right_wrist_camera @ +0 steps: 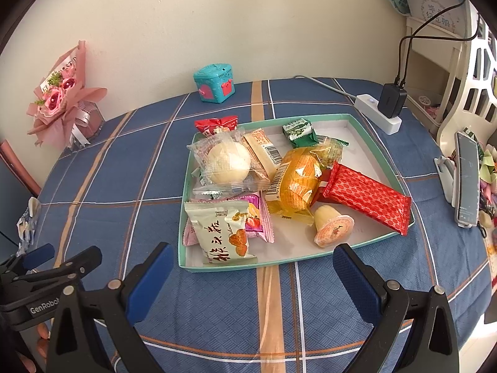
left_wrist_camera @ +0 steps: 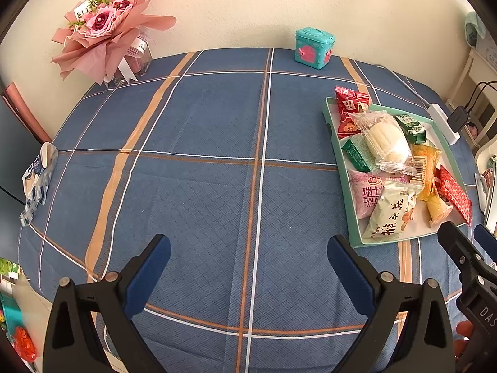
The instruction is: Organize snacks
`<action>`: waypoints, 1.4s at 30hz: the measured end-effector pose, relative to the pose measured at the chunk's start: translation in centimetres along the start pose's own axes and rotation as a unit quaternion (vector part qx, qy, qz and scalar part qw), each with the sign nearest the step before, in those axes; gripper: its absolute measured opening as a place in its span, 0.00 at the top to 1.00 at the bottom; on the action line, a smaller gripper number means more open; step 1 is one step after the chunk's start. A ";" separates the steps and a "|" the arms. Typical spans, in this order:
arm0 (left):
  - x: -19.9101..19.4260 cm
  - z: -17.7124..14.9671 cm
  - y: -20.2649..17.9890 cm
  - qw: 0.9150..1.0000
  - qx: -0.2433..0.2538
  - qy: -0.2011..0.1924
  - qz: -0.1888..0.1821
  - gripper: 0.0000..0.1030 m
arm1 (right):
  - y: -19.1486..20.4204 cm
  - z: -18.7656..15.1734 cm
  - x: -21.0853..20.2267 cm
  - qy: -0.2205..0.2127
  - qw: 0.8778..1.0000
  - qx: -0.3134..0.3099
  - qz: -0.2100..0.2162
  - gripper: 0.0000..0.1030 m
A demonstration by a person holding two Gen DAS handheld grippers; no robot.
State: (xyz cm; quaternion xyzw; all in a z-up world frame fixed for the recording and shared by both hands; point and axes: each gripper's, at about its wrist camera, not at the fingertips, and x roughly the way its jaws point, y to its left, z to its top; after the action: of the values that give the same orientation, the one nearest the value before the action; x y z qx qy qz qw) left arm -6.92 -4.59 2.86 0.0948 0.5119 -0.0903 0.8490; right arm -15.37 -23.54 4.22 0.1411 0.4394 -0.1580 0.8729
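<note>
**Snacks piled in the tray, both grippers empty and wide**

Nearest: right gripper (right_wrist_camera: 253,264) hovers over the blue plaid tablecloth (right_wrist_camera: 217,310), jaws spread wide, nothing between them, aimed at the near edge of the tray (right_wrist_camera: 385,152). Left gripper (left_wrist_camera: 248,256) sits to its left over bare cloth, jaws likewise spread and empty.

Tray: shallow, teal-rimmed, white floor. All the snacks seen on the table lie inside it, loosely heaped. Near corner: cream packet (right_wrist_camera: 222,230) on top of a pink packet (right_wrist_camera: 259,217). Beside these, a jelly cup (right_wrist_camera: 334,227) on its side. Right: long red bar (right_wrist_camera: 366,197), its far end just over the rim. Middle: yellow cake wrapper (right_wrist_camera: 298,183), clear-wrapped bun (right_wrist_camera: 228,163). Far end: green packet (right_wrist_camera: 299,132), red packet (right_wrist_camera: 217,126) propped on the rim.

Beyond: teal toy box (right_wrist_camera: 214,84), power strip (right_wrist_camera: 377,112), bouquet (right_wrist_camera: 62,93) by the wall. A crumpled wrapper (left_wrist_camera: 38,177) at the left table edge; whether it holds anything I can't make out.

Judgement: this fits snacks gathered in, or a heap awaiting sorting. For any pick, take the topmost packet, pinch across its short width at a sealed edge, lift straight up so neighbours don't drag.
</note>
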 end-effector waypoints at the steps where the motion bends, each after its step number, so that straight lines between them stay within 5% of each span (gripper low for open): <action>1: 0.1 0.0 0.0 1.000 0.001 0.000 -0.001 0.02 | 0.0 0.0 0.0 0.000 1.000 -0.001 -0.001 0.00; 42: 0.4 0.1 -0.3 1.000 0.002 0.002 -0.003 0.02 | 0.0 0.0 0.1 0.002 1.000 -0.003 -0.005 0.00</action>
State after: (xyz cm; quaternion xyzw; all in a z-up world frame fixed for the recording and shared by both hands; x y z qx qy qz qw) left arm -6.75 -4.92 2.48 0.0947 0.5139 -0.0936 0.8475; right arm -15.28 -23.52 4.20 0.1368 0.4421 -0.1604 0.8718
